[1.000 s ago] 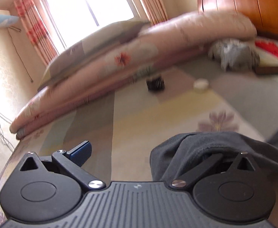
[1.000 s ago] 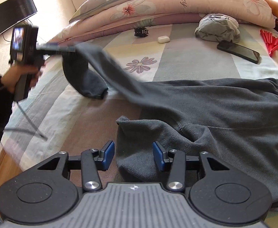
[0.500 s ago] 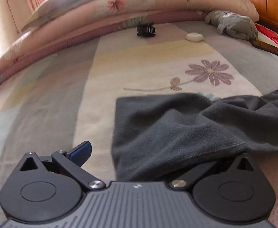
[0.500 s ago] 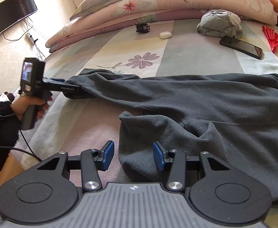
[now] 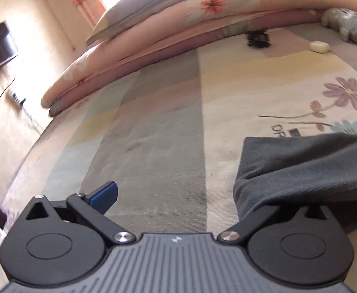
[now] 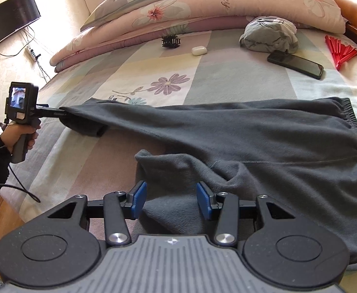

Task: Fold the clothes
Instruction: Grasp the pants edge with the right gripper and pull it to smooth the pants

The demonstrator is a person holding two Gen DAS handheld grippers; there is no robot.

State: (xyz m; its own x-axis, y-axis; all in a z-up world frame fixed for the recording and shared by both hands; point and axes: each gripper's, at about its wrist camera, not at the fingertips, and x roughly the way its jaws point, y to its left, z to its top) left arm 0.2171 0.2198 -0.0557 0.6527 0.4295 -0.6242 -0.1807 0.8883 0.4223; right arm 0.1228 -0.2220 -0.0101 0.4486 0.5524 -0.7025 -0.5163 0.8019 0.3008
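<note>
Draw the far leg of the grey trousers point(image 6: 251, 131) out straight along the bed point(image 6: 227, 78) before letting go, low and taut. Your left gripper point(image 6: 56, 114), at nine o'clock, seems draped with that cuff; whether it pinches, you cannot tell. Your right gripper point(image 6: 170, 199) stands part-open, astride the near cuff without pressing. The trousers run nine to three, waistband at three.

— Where does the left wrist camera look?
— Low across the bedsheet point(image 5: 154, 134) toward the pillows point(image 5: 203, 7).
— And the right one?
— Higher, angled down the bed; both share the hair clip point(image 6: 170, 41) and earbud case point(image 6: 199, 50).
</note>
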